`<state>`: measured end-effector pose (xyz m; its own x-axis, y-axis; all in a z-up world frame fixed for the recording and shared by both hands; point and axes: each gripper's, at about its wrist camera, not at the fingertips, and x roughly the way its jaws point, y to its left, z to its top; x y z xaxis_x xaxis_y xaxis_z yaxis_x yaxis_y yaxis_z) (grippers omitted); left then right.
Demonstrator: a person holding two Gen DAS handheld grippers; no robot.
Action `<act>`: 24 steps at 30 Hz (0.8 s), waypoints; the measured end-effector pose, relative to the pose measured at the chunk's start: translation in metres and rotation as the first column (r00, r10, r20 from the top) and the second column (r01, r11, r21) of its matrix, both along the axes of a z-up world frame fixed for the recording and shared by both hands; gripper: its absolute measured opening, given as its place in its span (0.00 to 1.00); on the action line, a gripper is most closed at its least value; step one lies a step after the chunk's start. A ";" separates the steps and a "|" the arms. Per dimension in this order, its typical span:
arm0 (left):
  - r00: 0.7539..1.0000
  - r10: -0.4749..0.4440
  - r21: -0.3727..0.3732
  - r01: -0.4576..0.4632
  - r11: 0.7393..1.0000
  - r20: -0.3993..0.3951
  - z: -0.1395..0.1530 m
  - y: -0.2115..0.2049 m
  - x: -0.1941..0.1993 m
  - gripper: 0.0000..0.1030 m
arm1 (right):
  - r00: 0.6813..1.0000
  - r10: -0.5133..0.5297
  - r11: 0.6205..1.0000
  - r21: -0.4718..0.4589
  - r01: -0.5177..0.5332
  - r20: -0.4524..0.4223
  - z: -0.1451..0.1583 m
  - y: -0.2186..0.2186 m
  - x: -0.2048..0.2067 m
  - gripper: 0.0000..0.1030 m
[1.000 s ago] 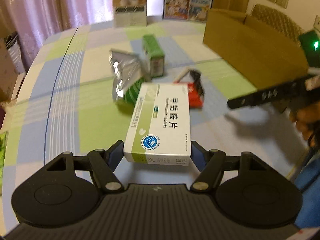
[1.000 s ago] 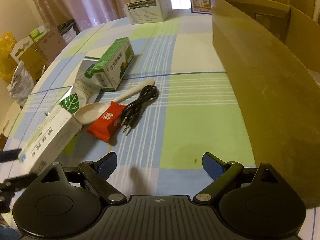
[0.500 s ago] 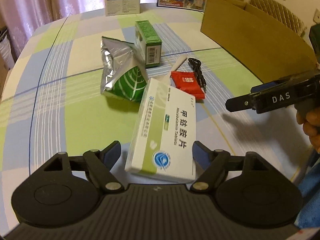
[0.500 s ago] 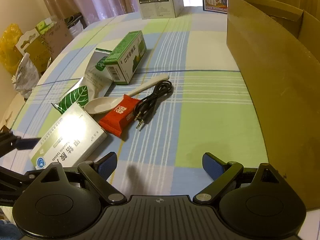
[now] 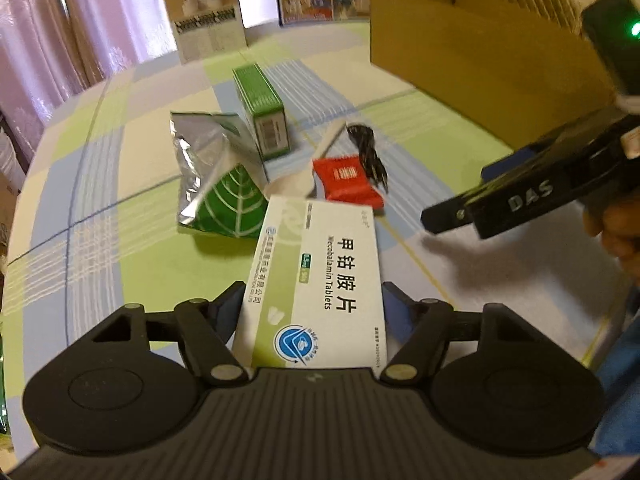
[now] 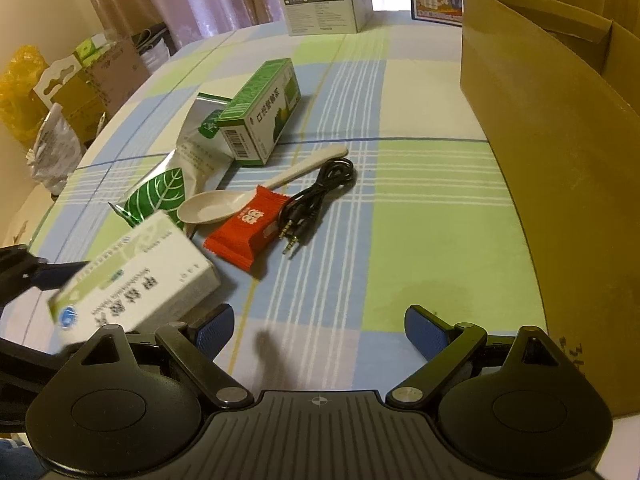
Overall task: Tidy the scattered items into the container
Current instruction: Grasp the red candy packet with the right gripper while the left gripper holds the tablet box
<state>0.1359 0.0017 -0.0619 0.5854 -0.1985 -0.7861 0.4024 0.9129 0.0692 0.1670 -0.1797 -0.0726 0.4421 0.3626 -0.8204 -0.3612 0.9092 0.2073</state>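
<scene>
Left gripper [image 5: 312, 312] is clenched on the white-and-green tablet box [image 5: 320, 280], pads pressing both long sides; half a second ago the fingers stood clear of the box with gaps on either side, so the grasp has just been made. In the right wrist view the box [image 6: 132, 280] now sits tilted and appears lifted off the checked tablecloth [image 6: 420, 220], where before it lay flat. Right gripper [image 6: 316, 326] hangs released and empty, fingers wide apart, unchanged in stance. Ahead of the left gripper, beyond the box's far end: foil leaf pouch [image 5: 212, 184] ahead-left, green carton [image 5: 262, 112] farther ahead, cream spoon [image 5: 296, 184], red sachet [image 5: 346, 180] and black audio cable [image 5: 368, 152] ahead-right. The cardboard container [image 5: 480, 48] stands far ahead-right of the left gripper; its wall [image 6: 560, 160] rises close along the right gripper's right side. Judgement: first item secured; next is a carry rightward over the container wall. Five items remain scattered.
</scene>
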 end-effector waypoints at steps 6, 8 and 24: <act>0.983 0.181 -0.075 -0.180 0.981 0.015 0.006 0.029 -0.004 0.66 | 0.999 0.031 0.999 0.014 -0.031 0.004 0.001 0.014 0.000 0.88; 0.976 0.217 -0.064 -0.217 0.974 -0.001 0.004 0.033 -0.001 0.66 | 0.999 0.038 0.999 0.022 -0.038 0.007 0.002 0.020 0.002 0.88; 0.961 0.274 -0.130 -0.278 0.952 -0.048 -0.011 0.044 0.009 0.66 | 0.999 0.038 0.997 0.067 -0.039 0.025 -0.010 0.071 0.046 0.54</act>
